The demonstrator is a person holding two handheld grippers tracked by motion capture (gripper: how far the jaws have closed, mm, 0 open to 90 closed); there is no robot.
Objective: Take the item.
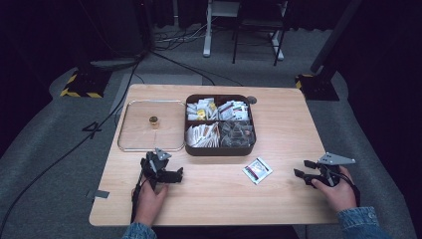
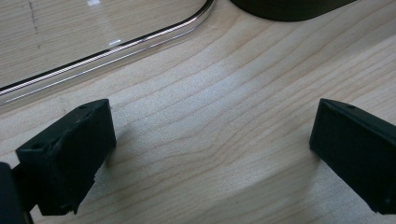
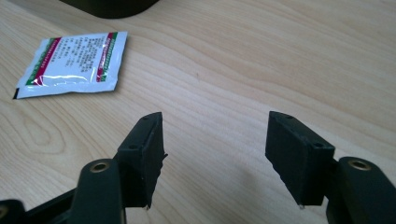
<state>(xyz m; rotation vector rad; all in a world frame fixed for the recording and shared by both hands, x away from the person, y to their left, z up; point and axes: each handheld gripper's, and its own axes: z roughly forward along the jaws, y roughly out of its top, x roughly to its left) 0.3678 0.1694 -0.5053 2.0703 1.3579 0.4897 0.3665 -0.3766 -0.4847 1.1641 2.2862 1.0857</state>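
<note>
A white sachet (image 1: 257, 171) with red and green print lies flat on the wooden table (image 1: 214, 199), in front of a dark brown four-compartment tray (image 1: 251, 144) full of packets. My right gripper (image 1: 302, 168) rests on the table to the sachet's right, open and empty. In the right gripper view the sachet (image 3: 72, 63) lies ahead and to the left of the open gripper (image 3: 215, 130). My left gripper (image 1: 165, 167) sits near the front left, just below a clear lid (image 1: 134, 134). Its jaws stand wide apart over bare wood (image 2: 212, 126).
The clear lid has a small gold knob (image 1: 154, 120) and lies flat left of the tray; its rim (image 2: 140, 39) runs close ahead of the left gripper. A tray corner (image 2: 289, 9) shows beyond. Cables and stand feet lie on the floor behind the table.
</note>
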